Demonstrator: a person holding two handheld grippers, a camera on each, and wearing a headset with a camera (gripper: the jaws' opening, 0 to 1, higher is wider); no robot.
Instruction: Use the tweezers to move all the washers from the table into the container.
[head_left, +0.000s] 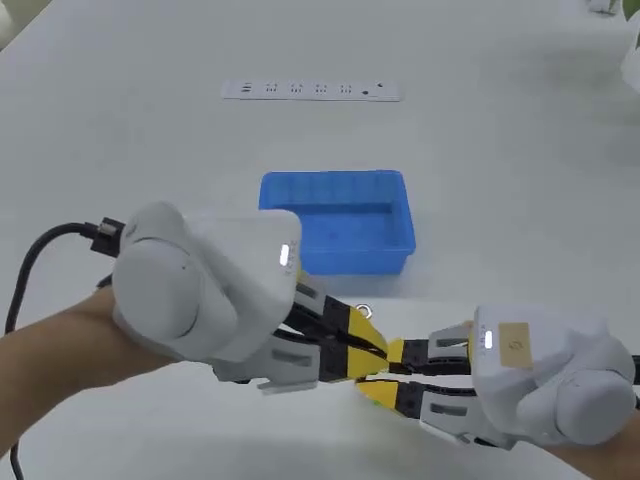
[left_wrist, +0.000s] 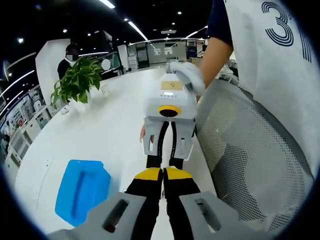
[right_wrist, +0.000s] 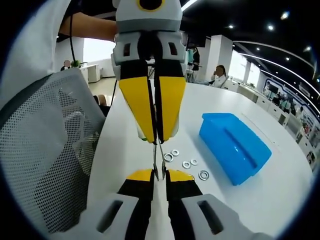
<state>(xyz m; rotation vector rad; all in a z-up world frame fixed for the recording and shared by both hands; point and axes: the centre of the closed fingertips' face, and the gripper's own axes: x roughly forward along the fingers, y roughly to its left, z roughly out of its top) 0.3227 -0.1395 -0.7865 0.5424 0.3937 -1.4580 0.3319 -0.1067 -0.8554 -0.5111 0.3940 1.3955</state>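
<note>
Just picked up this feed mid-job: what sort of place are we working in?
Probably an open-plan office or lab hall: a long white table, a mesh office chair beside it, a potted plant further along, and ceiling strip lights overhead.

The washers (right_wrist: 186, 164) and the thin tweezers (right_wrist: 156, 159) are bare, shiny metal. The blue container (right_wrist: 241, 169) is smooth plastic with a soft sheen. The table (head_left: 480, 150) is matt white, and the chair back (right_wrist: 45, 150) is grey woven mesh.
</note>
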